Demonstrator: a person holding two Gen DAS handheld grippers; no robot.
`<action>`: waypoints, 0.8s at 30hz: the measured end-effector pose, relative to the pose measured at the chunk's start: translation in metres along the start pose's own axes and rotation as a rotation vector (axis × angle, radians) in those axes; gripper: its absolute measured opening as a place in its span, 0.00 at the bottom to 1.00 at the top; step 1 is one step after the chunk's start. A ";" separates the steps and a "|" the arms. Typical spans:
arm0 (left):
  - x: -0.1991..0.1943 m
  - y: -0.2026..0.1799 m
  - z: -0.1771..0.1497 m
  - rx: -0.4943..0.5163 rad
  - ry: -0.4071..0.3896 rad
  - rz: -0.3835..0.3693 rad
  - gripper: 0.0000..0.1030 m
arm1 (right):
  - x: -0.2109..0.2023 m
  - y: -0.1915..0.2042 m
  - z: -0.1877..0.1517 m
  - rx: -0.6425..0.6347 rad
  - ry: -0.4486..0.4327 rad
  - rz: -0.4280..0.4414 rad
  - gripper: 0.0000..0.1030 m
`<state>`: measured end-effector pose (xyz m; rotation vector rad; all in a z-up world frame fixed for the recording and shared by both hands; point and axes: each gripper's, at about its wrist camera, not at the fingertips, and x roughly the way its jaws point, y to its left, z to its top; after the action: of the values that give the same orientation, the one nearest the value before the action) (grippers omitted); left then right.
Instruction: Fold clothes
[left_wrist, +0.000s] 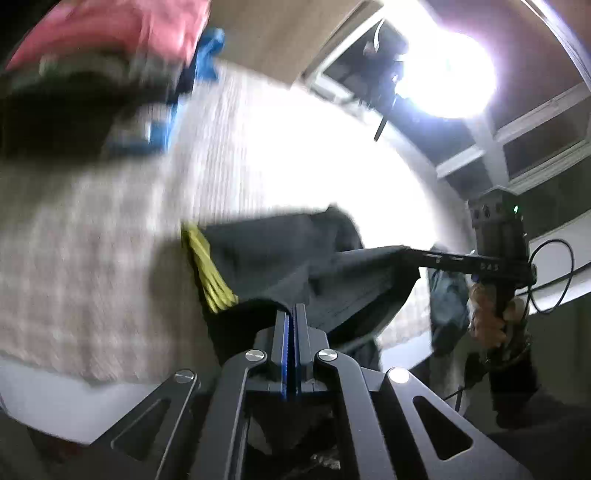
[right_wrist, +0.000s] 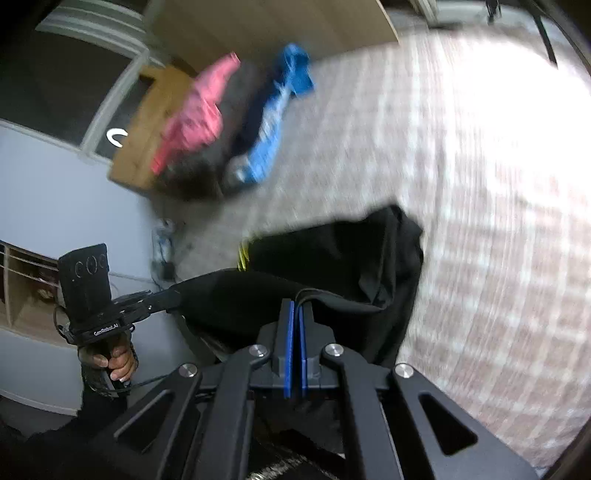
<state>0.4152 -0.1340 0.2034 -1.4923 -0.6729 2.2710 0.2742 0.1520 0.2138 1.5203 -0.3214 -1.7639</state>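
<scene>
Two grippers pinch one black garment above the checked bedspread, apparently stretching it taut for a fold. Left wrist view: the left gripper is clamped on the cloth's near edge, its yellow print leftward.

Right wrist view: the right gripper grips the garment's hem (background blurred); pink and blue clothes lie beyond.

"genrobot.ai" printed white on left claw body band.
</scene>
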 end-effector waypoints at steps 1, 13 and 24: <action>-0.008 -0.003 0.010 0.012 -0.018 -0.003 0.01 | -0.008 0.004 0.004 0.002 -0.017 0.015 0.03; -0.008 -0.019 0.084 0.094 -0.037 0.037 0.01 | -0.028 0.018 0.070 0.013 -0.083 0.017 0.03; 0.046 0.022 -0.004 0.035 0.115 0.044 0.01 | 0.023 -0.041 -0.030 0.156 0.043 0.015 0.03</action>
<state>0.4001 -0.1273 0.1555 -1.6217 -0.5694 2.1968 0.2862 0.1720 0.1631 1.6580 -0.4562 -1.7262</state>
